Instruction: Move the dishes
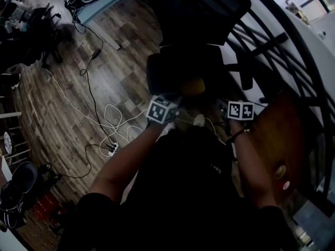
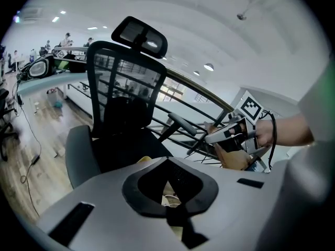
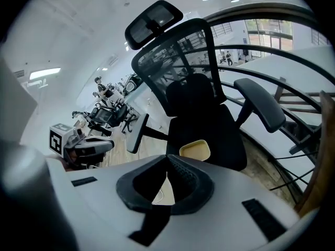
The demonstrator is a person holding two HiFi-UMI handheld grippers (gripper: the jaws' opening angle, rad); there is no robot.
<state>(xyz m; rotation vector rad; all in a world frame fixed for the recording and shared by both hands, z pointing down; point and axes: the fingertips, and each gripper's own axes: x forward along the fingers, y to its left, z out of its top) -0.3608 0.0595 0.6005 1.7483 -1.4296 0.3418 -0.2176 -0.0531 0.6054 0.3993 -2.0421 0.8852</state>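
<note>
Fingers (image 3: 186, 177) of left gripper (image 2: 167, 161) and right gripper (image 3: 167, 157) are together, empty, facing a yellow dish (image 3: 195, 150).

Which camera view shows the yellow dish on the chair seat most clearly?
The right gripper view: the yellow dish lies almost whole and well lit on the dark chair seat. The head view shows it small and dim. The left gripper view shows only a sliver of its yellow edge.

Black short-sleeved shirt (image 1: 183, 192), dark wristband (image 1: 239, 135), black-and-white marker cubes (image 1: 161, 110).
</note>
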